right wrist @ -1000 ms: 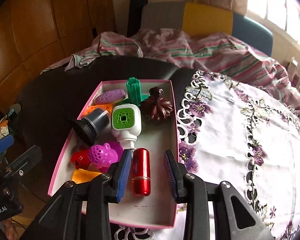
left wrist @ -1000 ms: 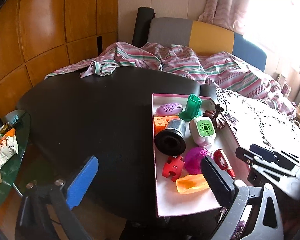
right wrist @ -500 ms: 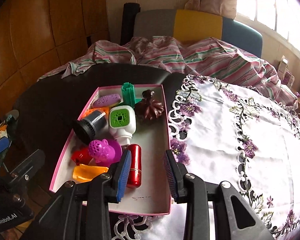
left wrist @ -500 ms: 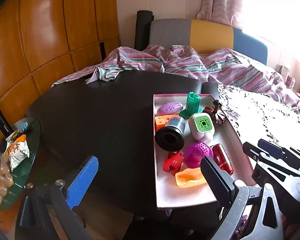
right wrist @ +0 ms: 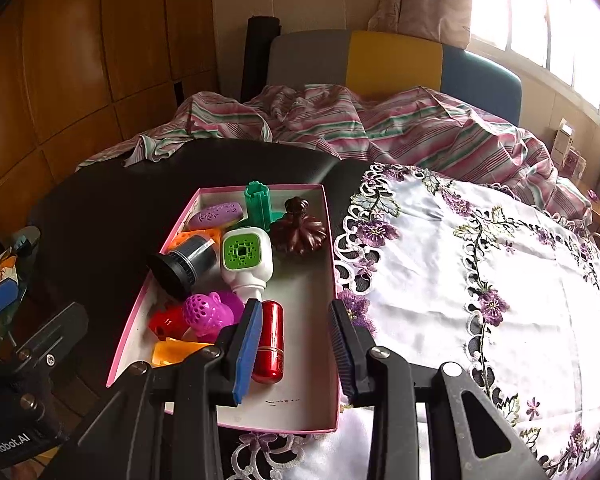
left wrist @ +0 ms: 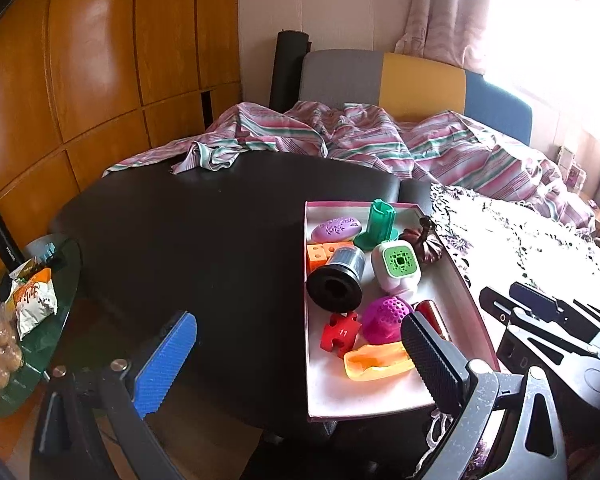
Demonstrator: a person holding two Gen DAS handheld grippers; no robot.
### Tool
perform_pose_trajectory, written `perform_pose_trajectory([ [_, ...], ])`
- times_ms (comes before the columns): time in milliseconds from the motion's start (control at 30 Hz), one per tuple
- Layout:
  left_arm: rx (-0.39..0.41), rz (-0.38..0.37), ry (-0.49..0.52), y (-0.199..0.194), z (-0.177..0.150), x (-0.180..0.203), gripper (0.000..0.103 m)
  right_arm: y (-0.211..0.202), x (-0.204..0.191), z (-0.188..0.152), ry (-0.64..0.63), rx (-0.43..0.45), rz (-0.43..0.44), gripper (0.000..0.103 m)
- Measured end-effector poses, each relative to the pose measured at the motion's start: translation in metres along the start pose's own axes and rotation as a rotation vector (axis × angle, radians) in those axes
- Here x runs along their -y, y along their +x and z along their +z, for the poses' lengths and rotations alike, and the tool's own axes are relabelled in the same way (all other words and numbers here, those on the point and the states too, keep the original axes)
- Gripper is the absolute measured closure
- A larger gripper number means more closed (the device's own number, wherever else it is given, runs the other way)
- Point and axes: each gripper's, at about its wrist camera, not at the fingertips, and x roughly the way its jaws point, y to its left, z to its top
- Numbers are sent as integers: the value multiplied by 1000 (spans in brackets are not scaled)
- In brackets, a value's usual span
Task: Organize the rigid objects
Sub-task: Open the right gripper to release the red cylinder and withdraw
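The glossy red metal cylinder (right wrist: 269, 343) lies in the near part of the shallow pink-rimmed cardboard tray (right wrist: 327, 216), just beside the right gripper (right wrist: 294, 346), whose fingers stand partly apart and grip nothing. If they close from here, the blue pad would likely clip the cylinder's side and roll it into the magenta perforated toy (right wrist: 208, 312). The left gripper (left wrist: 298, 354) hangs wide open and empty; I count nine objects in one tray, beside one embroidered white cloth (right wrist: 500, 288).
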Motion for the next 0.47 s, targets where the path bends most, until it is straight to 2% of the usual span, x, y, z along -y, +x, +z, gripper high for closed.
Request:
perform_pose_trajectory([
  [467, 3, -3, -17, 1, -1, -3, 1, -1, -5, 0, -11, 5, 15, 69],
])
